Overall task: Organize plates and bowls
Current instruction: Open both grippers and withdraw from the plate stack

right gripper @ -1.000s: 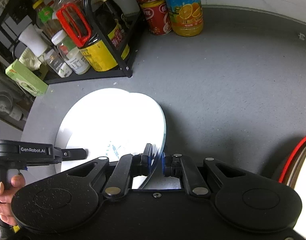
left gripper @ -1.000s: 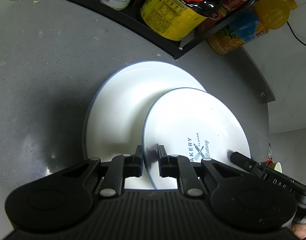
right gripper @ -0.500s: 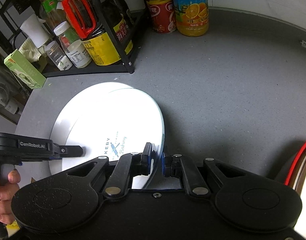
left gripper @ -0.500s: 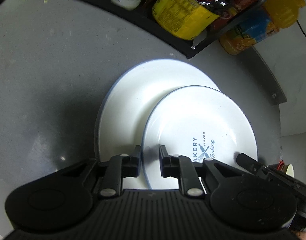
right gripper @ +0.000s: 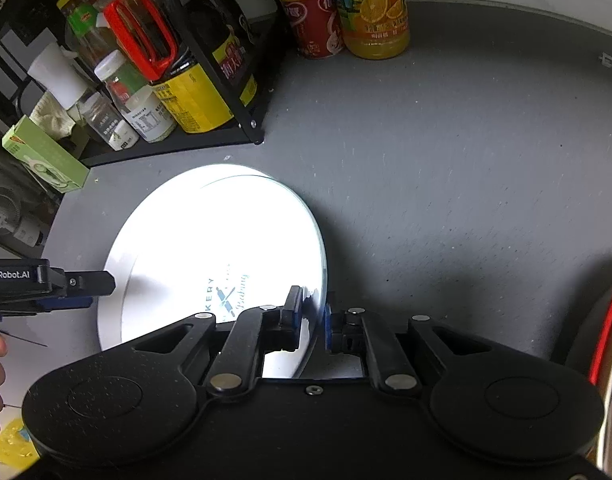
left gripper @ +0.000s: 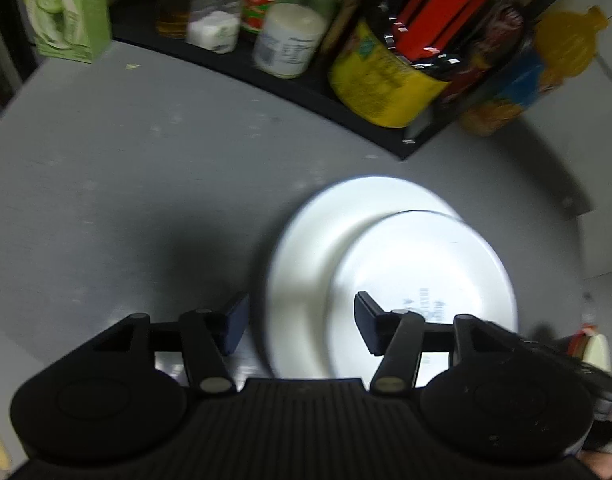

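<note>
A small white plate (right gripper: 234,240) with blue "BAKERY" print lies tilted on a larger white plate (right gripper: 112,320) on the grey counter. My right gripper (right gripper: 314,314) is shut on the small plate's near right rim. In the left wrist view, the small plate (left gripper: 426,268) overlaps the large plate (left gripper: 318,248) on its right side. My left gripper (left gripper: 300,328) stands open over the large plate's near edge and holds nothing. It also shows in the right wrist view as the left gripper (right gripper: 94,292), at the plates' left edge.
A black rack (right gripper: 210,140) of bottles and jars stands behind the plates. An orange juice bottle (right gripper: 376,12) and a red can (right gripper: 312,20) stand further back. A green box (left gripper: 72,12) sits at the counter's far left. A red-rimmed object (right gripper: 610,320) is at the right.
My left gripper has opened, let go of the small plate's rim and shifted left. The right gripper keeps its hold, and the small plate now lies lower on the large one.
</note>
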`<state>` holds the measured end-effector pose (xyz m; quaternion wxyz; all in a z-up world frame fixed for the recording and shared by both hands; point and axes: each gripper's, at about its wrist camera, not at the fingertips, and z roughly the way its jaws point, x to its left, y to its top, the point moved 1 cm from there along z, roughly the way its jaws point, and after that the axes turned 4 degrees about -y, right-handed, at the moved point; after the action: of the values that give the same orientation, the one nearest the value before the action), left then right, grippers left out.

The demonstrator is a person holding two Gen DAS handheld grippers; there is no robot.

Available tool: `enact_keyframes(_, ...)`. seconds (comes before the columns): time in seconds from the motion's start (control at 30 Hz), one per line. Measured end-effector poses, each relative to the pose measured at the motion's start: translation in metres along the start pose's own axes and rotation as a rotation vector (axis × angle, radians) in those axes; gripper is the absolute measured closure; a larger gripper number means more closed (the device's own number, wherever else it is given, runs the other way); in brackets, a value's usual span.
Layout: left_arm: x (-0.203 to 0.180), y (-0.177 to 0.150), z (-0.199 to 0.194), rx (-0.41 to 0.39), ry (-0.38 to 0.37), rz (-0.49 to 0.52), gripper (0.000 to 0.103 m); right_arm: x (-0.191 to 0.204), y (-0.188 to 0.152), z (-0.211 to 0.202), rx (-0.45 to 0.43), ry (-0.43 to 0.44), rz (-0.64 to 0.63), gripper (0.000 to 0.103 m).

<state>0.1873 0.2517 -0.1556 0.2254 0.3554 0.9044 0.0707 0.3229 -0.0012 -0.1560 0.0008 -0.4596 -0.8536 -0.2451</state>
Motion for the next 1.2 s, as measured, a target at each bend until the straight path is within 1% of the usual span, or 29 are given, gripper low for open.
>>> enact_keyframes(0.07,0.006,-0.002,0.001,-0.004,0.0,-0.017,0.047,0.001,0.0,0.001,0.003,0.0,0.002,0.092)
enact_keyframes(0.13,0.014,-0.003,0.004,0.017,-0.023,-0.045,0.046,0.001,0.0,0.003,0.011,0.001,-0.003,0.091)
enact_keyframes(0.2,0.02,-0.004,0.008,0.031,-0.027,-0.066,0.046,0.003,0.002,0.004,0.017,-0.007,-0.005,0.09)
enact_keyframes(0.33,0.022,-0.004,0.013,0.027,-0.055,-0.09,0.046,0.003,0.002,0.007,0.023,-0.028,-0.009,0.079)
enact_keyframes(0.43,0.02,-0.005,0.016,0.012,-0.04,-0.075,0.047,0.001,0.001,0.01,0.036,-0.026,0.0,0.074)
enact_keyframes(0.47,0.02,-0.004,0.017,0.013,-0.034,-0.071,0.048,0.0,0.001,0.011,0.04,-0.024,0.004,0.074)
enact_keyframes(0.57,0.025,-0.002,0.018,-0.005,-0.067,-0.1,0.054,0.001,0.001,0.014,0.054,-0.019,0.0,0.074)
enact_keyframes(0.63,0.027,-0.001,0.016,-0.03,-0.077,-0.119,0.062,0.004,0.0,0.017,0.062,-0.014,-0.004,0.074)
enact_keyframes(0.73,0.027,0.0,0.013,-0.04,-0.085,-0.13,0.066,0.008,0.001,0.018,0.057,-0.013,-0.013,0.075)
enact_keyframes(1.07,0.028,0.001,0.012,-0.043,-0.074,-0.127,0.067,0.009,0.002,0.02,0.059,-0.002,-0.008,0.075)
enact_keyframes(1.2,0.026,0.004,0.012,-0.02,-0.056,-0.119,0.066,0.011,0.002,0.019,0.061,-0.017,-0.019,0.075)
